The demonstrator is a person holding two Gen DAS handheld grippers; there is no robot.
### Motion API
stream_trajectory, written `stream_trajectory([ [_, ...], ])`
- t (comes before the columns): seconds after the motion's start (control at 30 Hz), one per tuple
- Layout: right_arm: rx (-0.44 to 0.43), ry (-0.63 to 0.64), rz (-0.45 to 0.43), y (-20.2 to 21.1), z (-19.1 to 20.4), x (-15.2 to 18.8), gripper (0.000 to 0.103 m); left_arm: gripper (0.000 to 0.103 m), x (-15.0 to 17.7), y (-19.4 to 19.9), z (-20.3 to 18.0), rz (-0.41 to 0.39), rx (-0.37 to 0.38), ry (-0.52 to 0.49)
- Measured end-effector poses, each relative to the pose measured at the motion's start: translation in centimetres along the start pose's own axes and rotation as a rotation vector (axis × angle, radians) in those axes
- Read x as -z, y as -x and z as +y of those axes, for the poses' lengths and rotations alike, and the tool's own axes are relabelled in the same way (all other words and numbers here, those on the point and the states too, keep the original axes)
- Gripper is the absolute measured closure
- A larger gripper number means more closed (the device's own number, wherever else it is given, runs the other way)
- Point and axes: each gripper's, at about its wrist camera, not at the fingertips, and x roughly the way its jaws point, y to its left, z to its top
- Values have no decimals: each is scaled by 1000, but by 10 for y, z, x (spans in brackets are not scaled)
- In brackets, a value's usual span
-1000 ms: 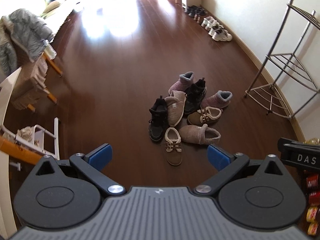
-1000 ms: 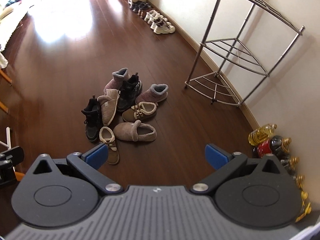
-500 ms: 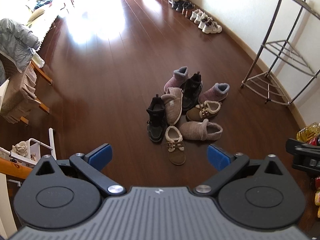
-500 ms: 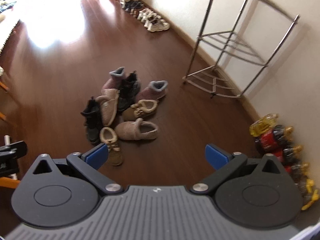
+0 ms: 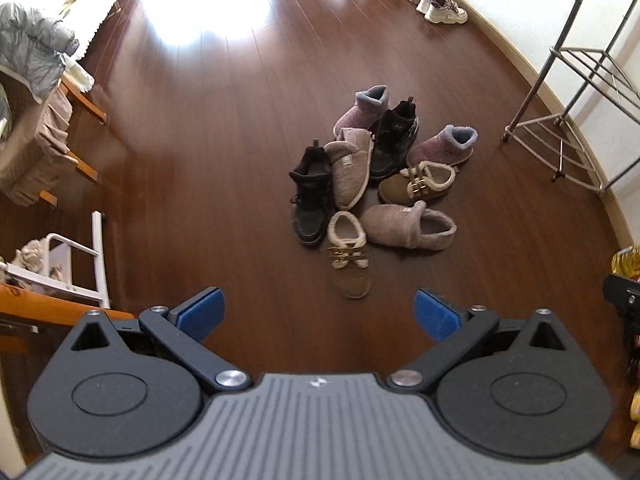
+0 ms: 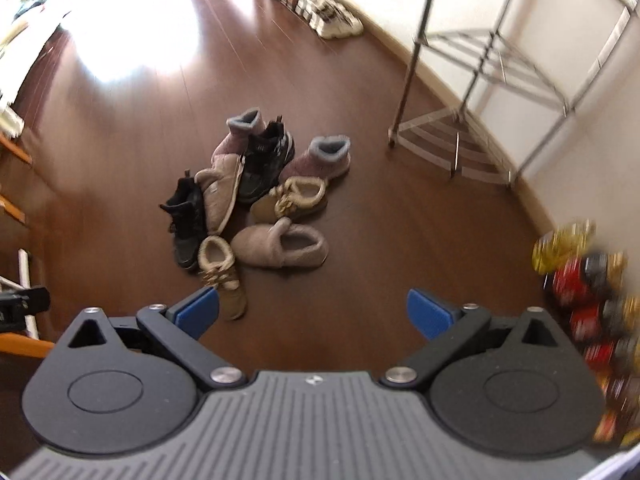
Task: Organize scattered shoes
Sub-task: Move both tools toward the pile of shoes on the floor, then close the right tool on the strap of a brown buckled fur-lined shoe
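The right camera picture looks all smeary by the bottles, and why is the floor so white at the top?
In the right wrist view the bottles and the metal rack are streaked by motion blur. In the left wrist view the shoe pile is sharp. In both views sunlight glares off the wooden floor, washing it out white, and the fisheye lens bends the walls.

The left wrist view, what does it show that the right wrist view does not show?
Only the left wrist view shows the grey jacket draped on a chair. Only the right wrist view shows the red bottles by the wall clearly. Both show the shoe pile, the metal rack, and an open, empty gripper: left gripper, right gripper.
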Motion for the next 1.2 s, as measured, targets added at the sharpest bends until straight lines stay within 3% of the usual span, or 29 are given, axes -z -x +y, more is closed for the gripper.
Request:
stream_trajectory([
  [0.2,-79,21,-26,-42,-30,-9,10,1,5,-31,-32,18,1,26],
  [0.37,-141,-17,5,-85,-40,-5,14,1,9,-86,-37,38,18,-2],
  [0.5,-163,-12,45,-156,-32,20,17,1,15,-157,-44,-3,34,-63],
  [0.63,-174,-46,49,-234,-22,47,29,1,22,-235,-55,-5,46,-107],
  [0.77,-205,-56,38,-309,-10,75,34,1,34,-314,-67,-30,40,-131],
  [0.93,-267,-30,27,-373,5,99,61,1,45,-369,-82,-45,79,-127],
  [1.03,-334,-9,10,-409,9,112,71,1,53,-394,-93,-53,126,-148],
  [1.17,-369,7,-20,-441,4,110,74,1,57,-432,-113,-74,172,-200],
  [1.2,-385,33,-33,-457,-2,108,81,1,56,-441,-118,-75,177,-206],
])
